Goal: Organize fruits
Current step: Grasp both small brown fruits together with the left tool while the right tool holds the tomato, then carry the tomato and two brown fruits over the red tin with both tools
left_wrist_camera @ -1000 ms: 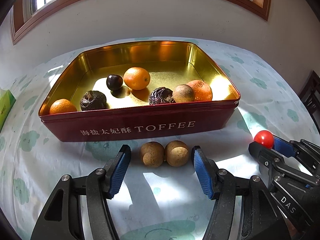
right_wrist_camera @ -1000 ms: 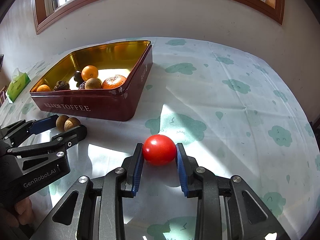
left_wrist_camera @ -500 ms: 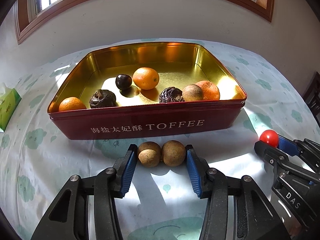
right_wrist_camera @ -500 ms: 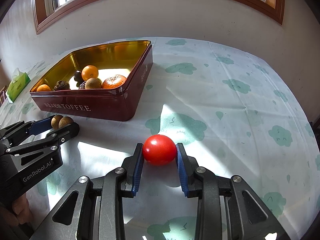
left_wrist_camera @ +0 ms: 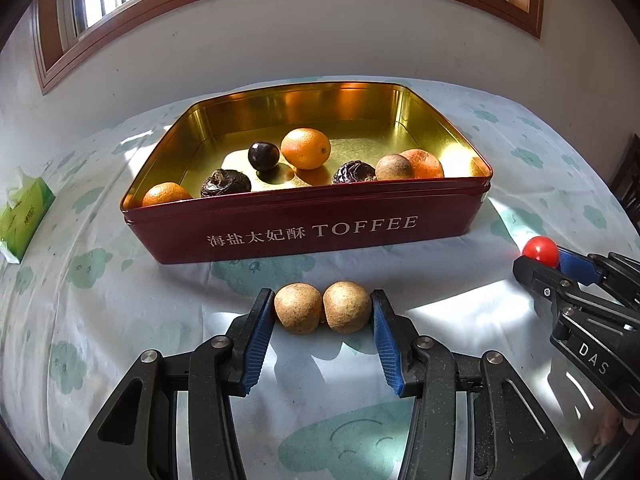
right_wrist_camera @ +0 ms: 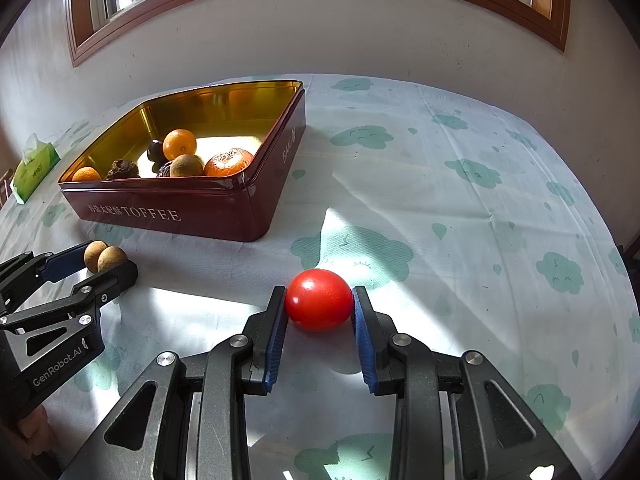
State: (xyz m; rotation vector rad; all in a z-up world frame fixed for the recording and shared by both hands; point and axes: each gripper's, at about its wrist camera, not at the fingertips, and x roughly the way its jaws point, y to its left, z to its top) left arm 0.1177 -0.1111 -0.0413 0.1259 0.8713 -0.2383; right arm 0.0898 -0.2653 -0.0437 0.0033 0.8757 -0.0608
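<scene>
Two brown round fruits lie side by side on the tablecloth in front of the red TOFFEE tin. My left gripper is shut on the pair, one blue pad against each. A red tomato sits on the cloth with my right gripper shut on it. The tin holds several fruits: oranges, a dark plum, wrinkled dark fruits and one brown fruit. In the right wrist view the left gripper and its brown fruits appear at lower left.
A green tissue pack lies at the table's left edge. The table carries a white cloth with green cloud prints, and a wall and window stand behind it. A dark chair shows at the far right.
My left gripper's jaws closed from wide apart onto the two brown fruits and moved slightly toward them. The right gripper and tomato stayed still.
</scene>
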